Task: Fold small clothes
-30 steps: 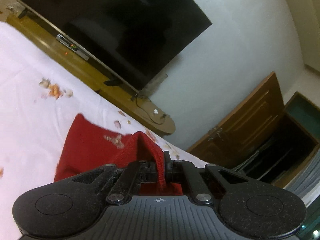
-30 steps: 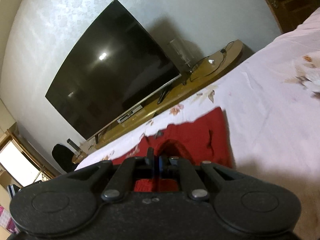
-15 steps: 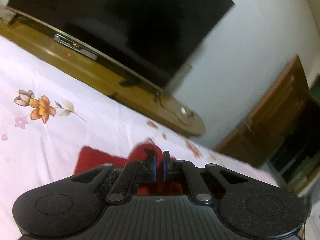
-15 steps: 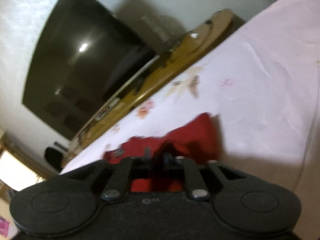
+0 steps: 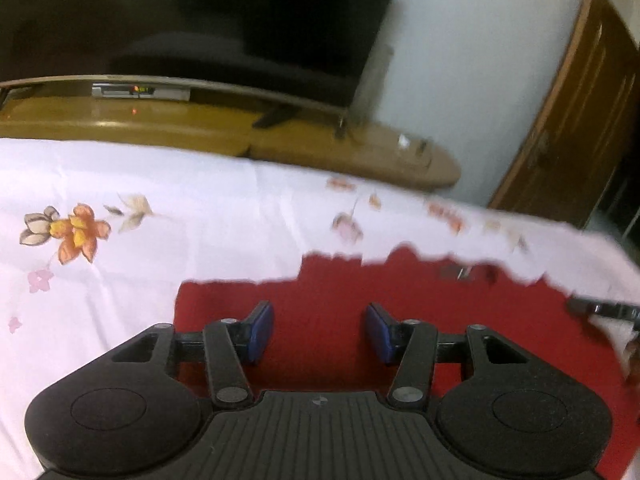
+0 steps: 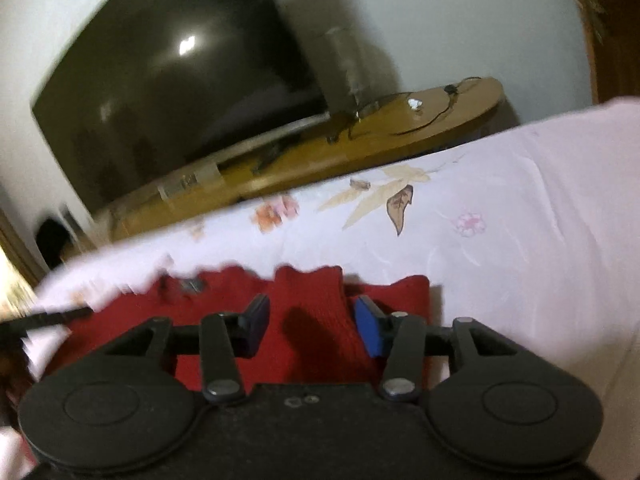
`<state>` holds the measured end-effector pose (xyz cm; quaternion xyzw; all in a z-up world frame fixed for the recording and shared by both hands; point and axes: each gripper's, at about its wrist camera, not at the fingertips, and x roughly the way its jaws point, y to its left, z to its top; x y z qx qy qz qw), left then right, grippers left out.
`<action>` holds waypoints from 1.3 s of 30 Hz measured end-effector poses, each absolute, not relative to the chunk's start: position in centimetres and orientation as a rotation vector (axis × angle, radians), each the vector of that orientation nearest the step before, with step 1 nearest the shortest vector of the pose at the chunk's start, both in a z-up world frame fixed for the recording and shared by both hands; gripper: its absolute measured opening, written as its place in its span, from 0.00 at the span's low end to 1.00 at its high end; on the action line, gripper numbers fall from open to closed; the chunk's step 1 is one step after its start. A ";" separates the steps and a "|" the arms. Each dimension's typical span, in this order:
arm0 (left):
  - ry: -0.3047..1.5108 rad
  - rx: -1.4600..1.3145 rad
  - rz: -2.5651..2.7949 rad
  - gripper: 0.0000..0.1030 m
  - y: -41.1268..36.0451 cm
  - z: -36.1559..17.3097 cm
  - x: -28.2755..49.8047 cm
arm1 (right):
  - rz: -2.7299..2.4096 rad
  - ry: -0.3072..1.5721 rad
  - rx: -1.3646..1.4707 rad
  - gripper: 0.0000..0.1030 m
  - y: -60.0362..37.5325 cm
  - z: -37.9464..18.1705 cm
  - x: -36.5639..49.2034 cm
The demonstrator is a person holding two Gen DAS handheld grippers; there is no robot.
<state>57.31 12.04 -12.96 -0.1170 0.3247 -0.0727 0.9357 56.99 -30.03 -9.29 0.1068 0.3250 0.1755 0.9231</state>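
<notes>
While the red garment (image 5: 320, 292) lies flat, both grippers' fingers (image 5: 260, 330) (image 6: 370, 330) gape wide above it, gripping nothing.

No words or numbers clear enough to read, small box (image 5: 140, 91) under the TV (image 5: 192, 16) with tiny orange and green lights too blurry to make out, pale sticker (image 6: 178, 184) on the TV's bottom edge also too blurry

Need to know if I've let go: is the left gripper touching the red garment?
Cannot tell. In the left wrist view the left gripper has its jaws wide open over the red garment, pinching nothing, but the height above the cloth is unclear.
</notes>
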 end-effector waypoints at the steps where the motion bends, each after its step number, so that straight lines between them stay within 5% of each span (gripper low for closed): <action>1: 0.650 -0.221 -0.132 0.29 11.8 -13.0 57.2 | 0.361 0.683 0.164 0.42 -29.3 -9.5 57.3; 3: 0.621 -0.212 -0.073 0.05 11.8 -13.0 56.9 | 0.355 0.694 0.082 0.32 -28.2 -9.8 57.5; 4: 0.600 -0.224 -0.058 0.05 11.9 -12.9 56.5 | 0.356 0.685 0.049 0.23 -27.7 -9.9 57.5; 12: 0.403 -0.177 -0.047 0.03 11.3 -10.3 54.1 | 0.279 0.531 -0.081 0.09 -26.2 -8.3 55.5; 23: 0.608 -0.119 0.096 0.04 10.8 -12.5 58.3 | 0.185 0.627 -0.061 0.10 -27.7 -10.9 58.3; 27: 0.566 -0.188 0.086 0.27 12.1 -11.1 56.6 | 0.196 0.583 -0.037 0.33 -28.2 -9.6 57.5; 32: 0.489 -0.113 -0.157 0.27 6.7 -8.5 54.9 | 0.398 0.532 -0.029 0.37 -26.1 -6.9 55.7; 33: 0.499 -0.079 -0.230 0.31 4.5 -8.4 55.2 | 0.439 0.542 -0.035 0.36 -24.8 -7.0 55.9; 36: 0.531 -0.010 -0.343 0.68 0.3 -9.3 56.0 | 0.535 0.586 -0.058 0.40 -20.6 -8.0 57.0; 39: 0.611 0.005 -0.320 0.68 0.0 -11.1 57.3 | 0.539 0.608 -0.156 0.49 -17.6 -9.3 57.8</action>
